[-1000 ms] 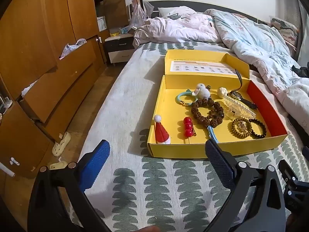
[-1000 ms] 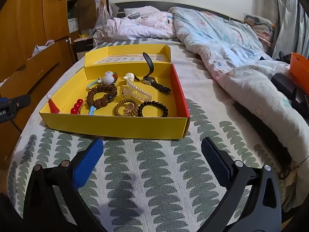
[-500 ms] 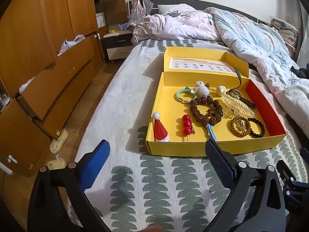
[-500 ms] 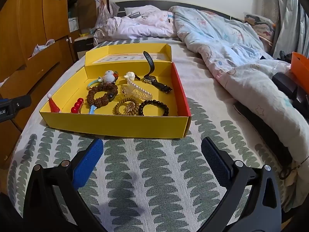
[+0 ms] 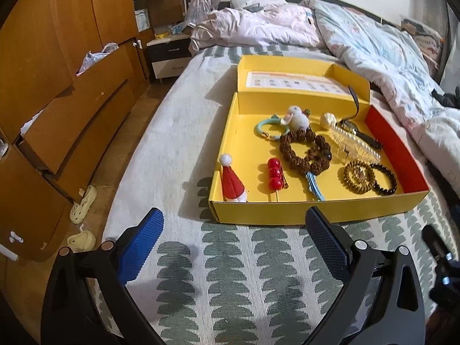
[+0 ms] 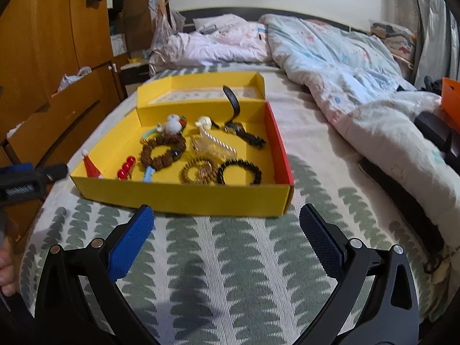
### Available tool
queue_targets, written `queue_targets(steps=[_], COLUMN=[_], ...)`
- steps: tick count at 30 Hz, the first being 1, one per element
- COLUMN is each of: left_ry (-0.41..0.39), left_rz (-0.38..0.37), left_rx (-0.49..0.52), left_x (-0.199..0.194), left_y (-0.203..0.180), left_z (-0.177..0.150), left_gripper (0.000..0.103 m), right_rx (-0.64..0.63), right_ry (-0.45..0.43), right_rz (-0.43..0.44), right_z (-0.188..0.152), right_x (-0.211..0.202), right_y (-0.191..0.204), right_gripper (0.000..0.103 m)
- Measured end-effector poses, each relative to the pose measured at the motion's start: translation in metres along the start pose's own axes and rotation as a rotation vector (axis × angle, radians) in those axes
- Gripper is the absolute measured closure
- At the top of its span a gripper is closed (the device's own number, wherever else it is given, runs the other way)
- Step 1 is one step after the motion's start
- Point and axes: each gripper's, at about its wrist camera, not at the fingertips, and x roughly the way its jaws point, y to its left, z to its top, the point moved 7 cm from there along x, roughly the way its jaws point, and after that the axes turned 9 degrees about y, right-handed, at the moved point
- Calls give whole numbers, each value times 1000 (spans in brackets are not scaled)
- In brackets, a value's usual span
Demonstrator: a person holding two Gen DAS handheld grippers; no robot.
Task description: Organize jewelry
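An open yellow box [image 5: 316,211] [image 6: 184,198] lies on the bed. It holds a red Santa-hat clip [image 5: 233,182], a red bead hairpin [image 5: 275,174], a brown bead bracelet [image 5: 304,155] [image 6: 161,152], a gold coil tie [image 5: 359,176] [image 6: 199,171], a black bead bracelet [image 5: 383,179] [image 6: 240,171], a clear hair claw [image 5: 352,145], a watch [image 6: 244,133] and a teal bangle with a pompom [image 5: 276,125]. My left gripper [image 5: 233,234] and right gripper [image 6: 225,224] are open and empty, just in front of the box.
The bedspread [image 5: 230,273] has a green leaf pattern. A crumpled duvet [image 6: 359,86] lies to the right. Wooden drawers [image 5: 72,109] stand left of the bed, with slippers [image 5: 83,204] on the floor. An orange bin [image 6: 450,100] is at the far right.
Both grippers have moved a little closer to the yellow box and shifted the view slightly. Both stay open and empty. Nothing in the box has moved.
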Motion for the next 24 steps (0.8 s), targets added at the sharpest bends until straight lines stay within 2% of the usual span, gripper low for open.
queue_targets(steps=[4,11,16,24], left_ry=[10,20,47,127], left_rz=[-1,-63,-37,-59], left_rx=[17,30,43,16], left_x=[3,6,21,50], left_y=[-8,-32,-42,-40], left_z=[3,29,41,68], left_gripper=[5,5,5,5], right_rx=[-28,-30,0,-33], right_ry=[-25,-27,22,132], right_rz=[26,75,117,152], right_z=[16,58,86,118], right_x=[-2,9,30,77], right_y=[4,3,0,14], right_gripper=[3,3,3,3])
